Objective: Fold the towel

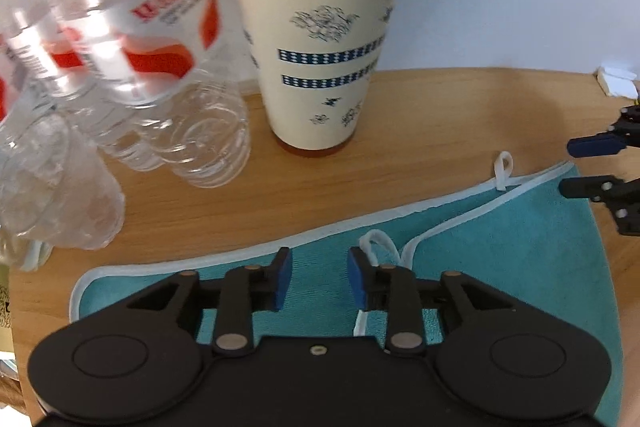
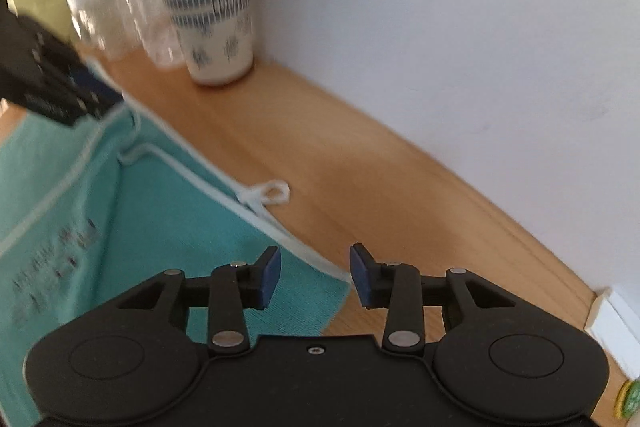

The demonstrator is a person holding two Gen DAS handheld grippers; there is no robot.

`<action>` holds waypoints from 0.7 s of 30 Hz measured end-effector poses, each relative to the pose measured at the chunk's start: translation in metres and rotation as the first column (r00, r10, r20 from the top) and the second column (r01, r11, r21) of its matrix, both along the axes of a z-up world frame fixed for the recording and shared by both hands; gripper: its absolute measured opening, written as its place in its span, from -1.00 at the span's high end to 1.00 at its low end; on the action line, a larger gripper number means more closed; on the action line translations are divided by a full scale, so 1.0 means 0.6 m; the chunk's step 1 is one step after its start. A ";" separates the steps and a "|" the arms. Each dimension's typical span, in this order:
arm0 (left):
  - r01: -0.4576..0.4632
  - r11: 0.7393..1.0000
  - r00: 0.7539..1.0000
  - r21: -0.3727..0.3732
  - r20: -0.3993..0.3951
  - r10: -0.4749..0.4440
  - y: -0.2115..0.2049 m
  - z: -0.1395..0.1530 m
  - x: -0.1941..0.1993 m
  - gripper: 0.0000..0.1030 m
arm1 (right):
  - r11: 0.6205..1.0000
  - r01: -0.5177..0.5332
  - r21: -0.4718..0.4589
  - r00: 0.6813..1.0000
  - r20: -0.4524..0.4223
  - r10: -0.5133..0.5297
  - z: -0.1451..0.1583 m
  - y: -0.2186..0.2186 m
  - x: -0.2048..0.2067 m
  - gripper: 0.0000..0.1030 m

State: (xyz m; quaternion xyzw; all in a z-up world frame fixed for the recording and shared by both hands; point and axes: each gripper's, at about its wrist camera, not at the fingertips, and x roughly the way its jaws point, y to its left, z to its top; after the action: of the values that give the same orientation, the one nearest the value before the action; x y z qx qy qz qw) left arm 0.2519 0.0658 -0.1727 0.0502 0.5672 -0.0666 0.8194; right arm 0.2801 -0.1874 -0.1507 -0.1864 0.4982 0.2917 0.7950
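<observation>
The teal towel lies on the table, already doubled, soft and light I think, best pinched at its white-piped corner, and both left gripper and right gripper stand spread, holding nothing.

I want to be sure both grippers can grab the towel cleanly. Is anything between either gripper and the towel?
Nothing visible. The left gripper is open right over the towel, beside a white loop. The right gripper is open at the towel's corner. The cup and bottles stand behind, off the towel.
</observation>
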 end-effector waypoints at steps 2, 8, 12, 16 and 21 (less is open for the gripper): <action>-0.003 1.000 1.000 0.003 -0.008 0.003 -0.003 -0.007 0.005 0.32 | 1.000 -0.011 0.001 1.000 -0.006 0.011 -0.006 0.004 0.001 0.53; 0.011 0.998 0.998 0.059 0.054 -0.015 -0.018 -0.014 -0.004 0.91 | 0.998 0.033 0.058 0.999 -0.016 -0.032 0.007 0.000 -0.008 0.80; -0.036 0.996 0.995 0.087 0.100 0.027 -0.012 -0.009 -0.009 0.98 | 0.988 0.098 0.120 0.995 0.009 -0.100 0.020 -0.009 -0.022 0.81; -0.083 0.991 0.988 0.107 0.140 0.068 0.002 0.002 -0.017 0.99 | 0.976 0.145 0.163 0.987 0.042 -0.154 0.038 -0.020 -0.044 0.80; -0.065 0.996 0.994 0.054 0.091 0.059 0.012 0.000 -0.012 0.59 | 0.990 0.117 0.076 0.988 0.093 -0.123 0.021 -0.010 -0.058 0.74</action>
State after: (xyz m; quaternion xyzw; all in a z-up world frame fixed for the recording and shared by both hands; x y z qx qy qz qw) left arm 0.2448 0.0728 -0.1725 0.0589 0.5331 -0.0225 0.8437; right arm 0.2452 -0.1932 -0.1380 -0.1421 0.4587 0.2511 0.8405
